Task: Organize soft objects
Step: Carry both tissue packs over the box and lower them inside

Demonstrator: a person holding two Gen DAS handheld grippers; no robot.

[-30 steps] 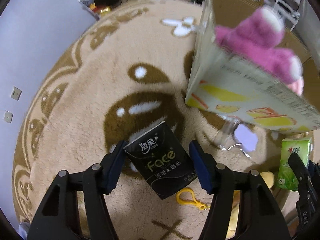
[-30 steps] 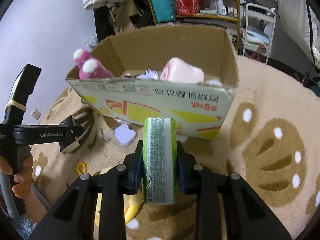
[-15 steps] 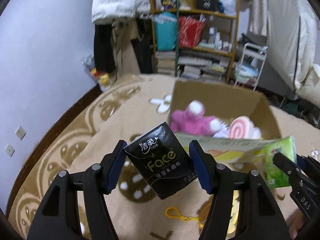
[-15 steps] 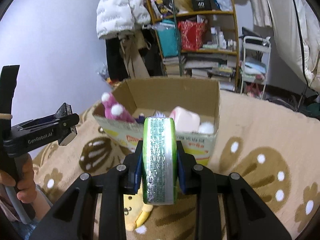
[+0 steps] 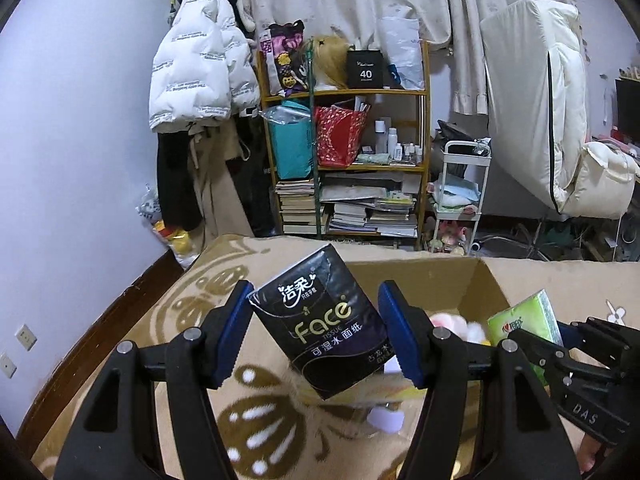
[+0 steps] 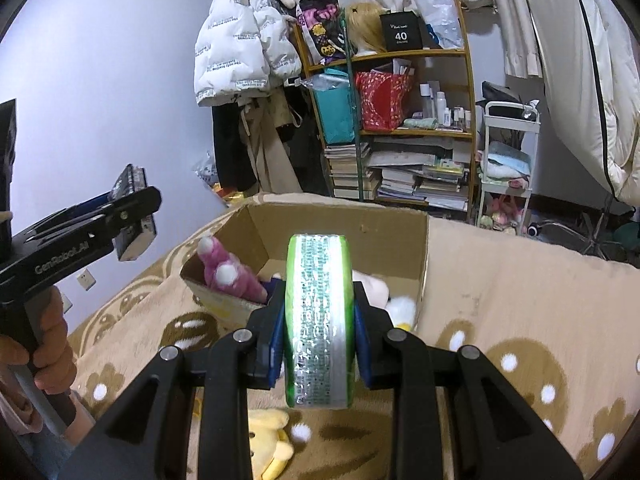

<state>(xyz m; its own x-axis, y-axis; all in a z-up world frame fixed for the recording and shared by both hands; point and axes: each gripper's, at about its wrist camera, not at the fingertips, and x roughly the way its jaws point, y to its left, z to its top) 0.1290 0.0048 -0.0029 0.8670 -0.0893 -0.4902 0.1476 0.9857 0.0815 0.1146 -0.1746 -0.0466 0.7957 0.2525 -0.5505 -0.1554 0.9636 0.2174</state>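
Two tissue packs in hand, both raised above the rug (image 6: 500, 280) near the cardboard box (image 6: 344, 220).

- Left tongs (image 5: 316, 332) — clamped on the black tissue pack (image 5: 320, 324), held tilted by its edges. Risk: it pivots or slips free short of the box.
- Right tongs (image 6: 318, 332) — squeezing the green tissue pack (image 6: 318, 320) on its narrow faces. Risk: soft wrapper bulges out.
- Box holds a pink plush (image 6: 228, 276) and pale toys; crowding may bounce a dropped pack out.
- Tongs sit close together — collision likely if both release at once.
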